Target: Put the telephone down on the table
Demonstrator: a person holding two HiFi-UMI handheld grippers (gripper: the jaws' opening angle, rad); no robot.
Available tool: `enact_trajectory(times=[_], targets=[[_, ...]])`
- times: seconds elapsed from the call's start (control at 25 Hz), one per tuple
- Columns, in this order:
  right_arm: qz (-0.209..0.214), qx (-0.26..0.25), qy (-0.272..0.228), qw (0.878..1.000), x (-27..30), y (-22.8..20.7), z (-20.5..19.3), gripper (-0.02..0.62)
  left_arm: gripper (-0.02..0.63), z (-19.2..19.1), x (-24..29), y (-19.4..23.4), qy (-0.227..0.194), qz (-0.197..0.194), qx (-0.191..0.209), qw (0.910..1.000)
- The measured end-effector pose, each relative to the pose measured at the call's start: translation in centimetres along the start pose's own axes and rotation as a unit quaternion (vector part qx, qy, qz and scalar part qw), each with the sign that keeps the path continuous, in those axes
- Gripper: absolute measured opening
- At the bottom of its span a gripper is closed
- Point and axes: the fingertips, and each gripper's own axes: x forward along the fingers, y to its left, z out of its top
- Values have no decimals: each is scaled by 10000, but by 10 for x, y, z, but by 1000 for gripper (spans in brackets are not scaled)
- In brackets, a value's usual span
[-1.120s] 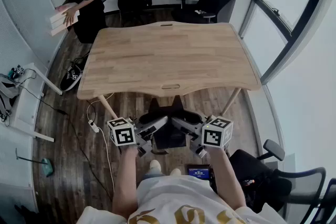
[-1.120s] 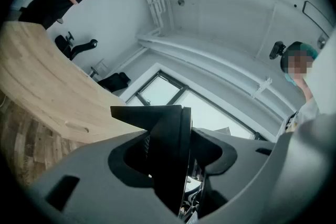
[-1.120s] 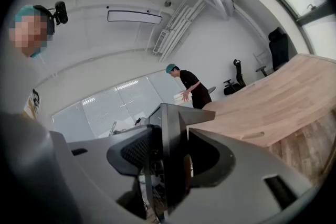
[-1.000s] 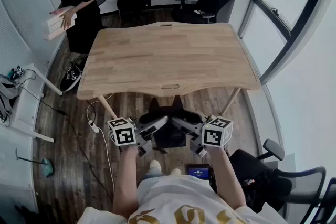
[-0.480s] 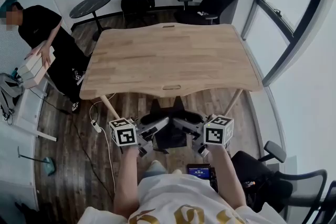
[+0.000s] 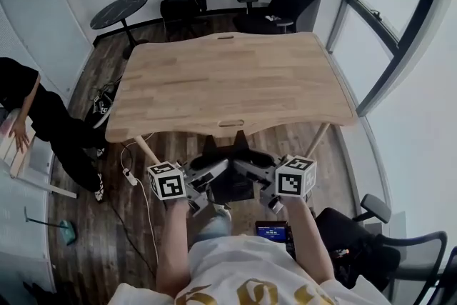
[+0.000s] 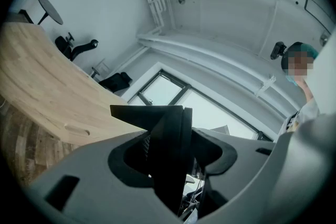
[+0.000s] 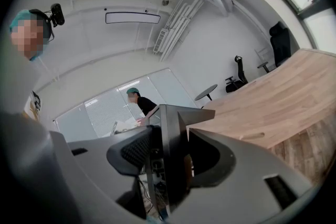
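Telephone (image 6: 230, 187), black, is hanging between the two grippers, short of the wooden table's (image 6: 228, 82) near edge and not yet on it. We are seeing the left gripper (image 6: 206, 181) clamping one side and the right gripper (image 6: 255, 178) clamping the other (each pair of jaws is pressing on the dark body). Both are pointing inward, above the plank floor (image 6: 143, 175).
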Motion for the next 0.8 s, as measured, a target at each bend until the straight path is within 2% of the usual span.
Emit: enact_trajectory(times=[0.32,0.8], targets=[[-114,130,63,9998,40,-57,24,204,210,31,23,62,106,-76,-197,9997],[-276,337,114,9990,170,-165,106,204,212,147,47,209,271,-151,-400,9987]])
